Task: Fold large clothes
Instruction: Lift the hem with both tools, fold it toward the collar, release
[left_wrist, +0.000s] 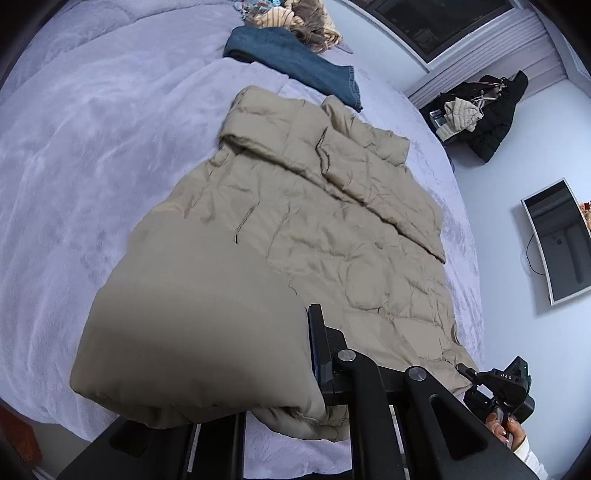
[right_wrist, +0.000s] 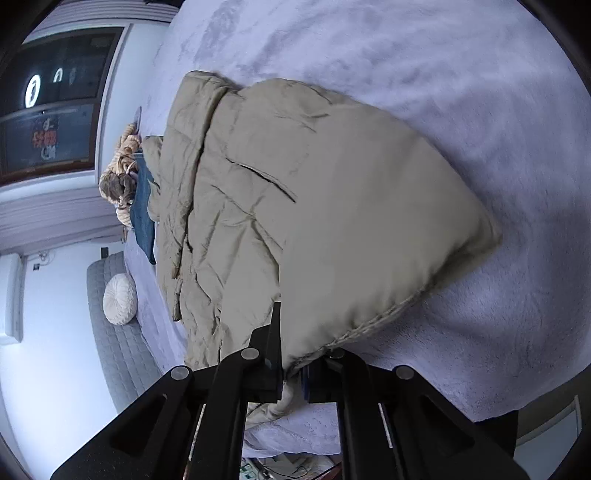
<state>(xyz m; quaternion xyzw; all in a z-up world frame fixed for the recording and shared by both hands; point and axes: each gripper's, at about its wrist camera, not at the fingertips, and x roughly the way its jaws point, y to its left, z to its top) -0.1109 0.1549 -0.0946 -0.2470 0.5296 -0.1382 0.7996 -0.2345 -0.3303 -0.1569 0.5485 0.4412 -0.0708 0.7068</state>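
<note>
- Beige quilted coat (left_wrist: 314, 206): spread lengthwise on the bed, collar end far from the cameras, sleeves folded in over the body, hem end nearest and raised off the cover.
- Left tool (left_wrist: 314, 373): jaws closed tight on the hem corner of the coat; puffed fabric bulging over and hiding one finger, the other finger (left_wrist: 317, 343) standing bare beside the cloth.
- Right tool (right_wrist: 293, 373): jaws clamped on the opposite hem corner; stitched hem edge pinched between the two fingers (right_wrist: 275, 343), loose cloth drooping below the grip.
- Right tool as seen from the left wrist view (left_wrist: 467, 371): low at the coat's near edge, held in a hand (left_wrist: 508, 430) with a pale cuff showing.
- Bed (left_wrist: 92, 166): covered in a plush lilac blanket, carrying all the clothes.
- Jeans (left_wrist: 295, 62): folded, dark blue, lying on the bed just beyond the coat's collar end.
- Heap of clothes (left_wrist: 295, 18): tan, brown and striped pieces, piled at the far edge of the bed, touching the jeans.
- Black coat (left_wrist: 495, 114): slumped on a low stand off the bed's side, with a small pale quilted garment (left_wrist: 461, 114) on top of it.
- Screen (left_wrist: 561, 240): white-framed, dark, fixed to the wall, with a cable hanging at its edge.
- Window (right_wrist: 55, 103): dark glass, lit signs showing through.
- Grey quilted bench (right_wrist: 118, 332): alongside the bed, bearing a round white cushion (right_wrist: 120, 299).
</note>
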